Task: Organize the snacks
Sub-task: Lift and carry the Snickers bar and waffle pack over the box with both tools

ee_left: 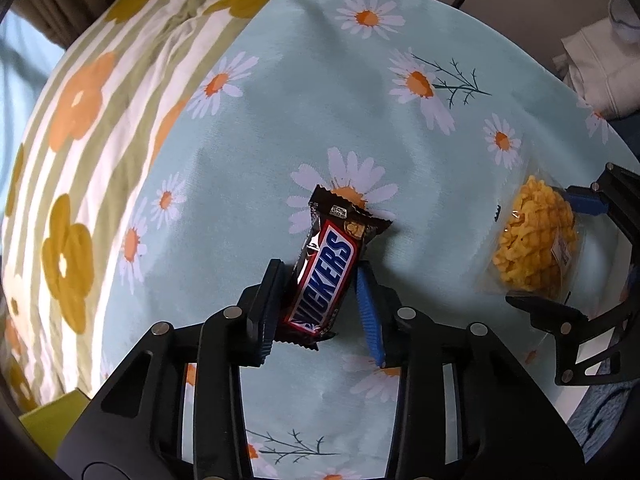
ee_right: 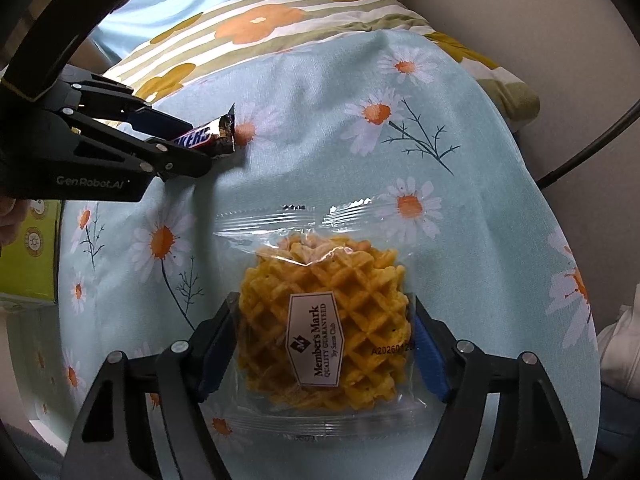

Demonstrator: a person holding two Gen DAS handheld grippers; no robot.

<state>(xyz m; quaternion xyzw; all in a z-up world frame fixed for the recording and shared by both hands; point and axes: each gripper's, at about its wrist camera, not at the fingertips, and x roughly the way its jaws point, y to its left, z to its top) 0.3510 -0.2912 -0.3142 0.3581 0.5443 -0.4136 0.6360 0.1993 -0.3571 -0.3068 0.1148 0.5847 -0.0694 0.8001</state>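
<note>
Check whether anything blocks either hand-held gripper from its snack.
Nothing visible does. The left hand-held gripper already has the Snickers bar between its fingers; the right hand-held gripper straddles the wrapped waffle snack on the daisy cloth.

Daisy-print cloth (ee_left: 280, 128); striped flowered bedding (ee_left: 120, 80); green box (ee_right: 28, 256)

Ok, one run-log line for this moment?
left gripper: shut on Snickers bar | right gripper: around waffle pack | daisy cloth
</note>
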